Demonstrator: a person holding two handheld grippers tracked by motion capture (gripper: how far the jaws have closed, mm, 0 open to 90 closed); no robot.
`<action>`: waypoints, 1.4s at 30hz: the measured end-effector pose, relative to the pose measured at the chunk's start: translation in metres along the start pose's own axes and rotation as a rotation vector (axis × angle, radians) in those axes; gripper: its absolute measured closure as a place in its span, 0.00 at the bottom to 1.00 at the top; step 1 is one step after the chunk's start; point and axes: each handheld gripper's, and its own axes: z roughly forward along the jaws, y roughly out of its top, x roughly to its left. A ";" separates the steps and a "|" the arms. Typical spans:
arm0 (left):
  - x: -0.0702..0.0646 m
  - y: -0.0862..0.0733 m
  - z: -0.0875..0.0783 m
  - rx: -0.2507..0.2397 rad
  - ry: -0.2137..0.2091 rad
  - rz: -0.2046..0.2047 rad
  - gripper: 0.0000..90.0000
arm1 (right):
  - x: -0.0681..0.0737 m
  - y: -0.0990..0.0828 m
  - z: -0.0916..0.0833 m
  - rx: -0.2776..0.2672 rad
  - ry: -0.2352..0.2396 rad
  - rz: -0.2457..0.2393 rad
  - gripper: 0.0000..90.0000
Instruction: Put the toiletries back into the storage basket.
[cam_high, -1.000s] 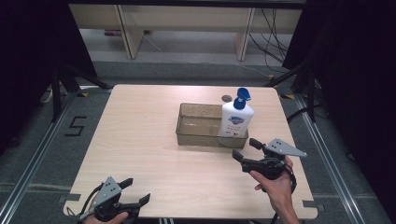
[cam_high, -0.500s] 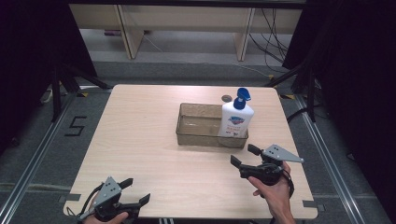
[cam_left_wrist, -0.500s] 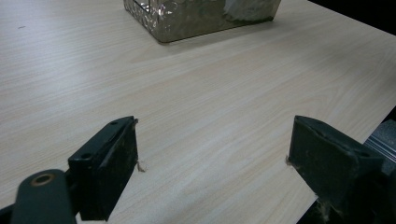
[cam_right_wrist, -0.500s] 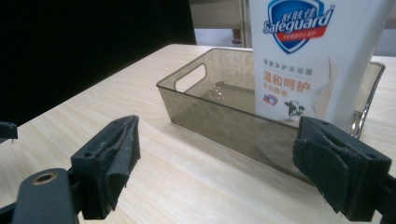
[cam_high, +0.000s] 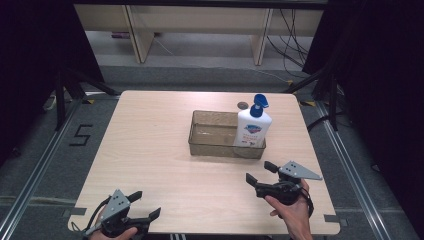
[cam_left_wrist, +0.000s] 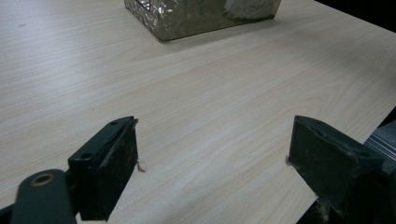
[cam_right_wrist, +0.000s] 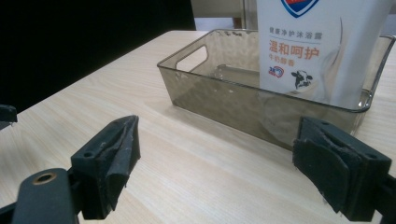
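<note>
Pale wood tabletop (cam_high: 165, 145), dark floor all round, shelving legs at the far end. Near left edge: my left gripper (cam_high: 142, 214), jaws spread wide, nothing between them, parked over the table corner. In the left gripper view its jaws frame bare wood, with the tray corner (cam_left_wrist: 187, 23) far off. Near right: my right gripper (cam_high: 260, 172), jaws also wide apart and empty, pointing toward the tray, close to it but not touching. The right gripper view looks straight at the tray's near wall (cam_right_wrist: 243, 112).

Past that, right of centre: smoky clear plastic tray (cam_high: 212, 145), with a white body wash pump bottle (cam_high: 252, 127) standing upright inside at the tray's right end, blue pump on top. Rest of tray looks empty. Just beyond the tray's far rim, a small dark round thing (cam_high: 242, 105) lies on the table, too small to identify.

Progress, my read: bottle is seated in the tray and neither gripper holds anything, so placement looks done. Otherwise a pick-up hasn't begun.
</note>
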 end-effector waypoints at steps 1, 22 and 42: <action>0.000 0.000 0.001 -0.005 -0.004 -0.004 0.17 | 0.001 -0.001 -0.001 0.008 -0.002 0.018 0.17; -0.002 0.000 0.000 -0.014 -0.006 -0.016 0.17 | 0.001 -0.028 -0.014 0.013 -0.033 0.011 0.17; -0.002 0.000 0.001 -0.015 -0.012 -0.010 0.17 | 0.016 -0.048 -0.030 0.074 -0.008 0.037 0.17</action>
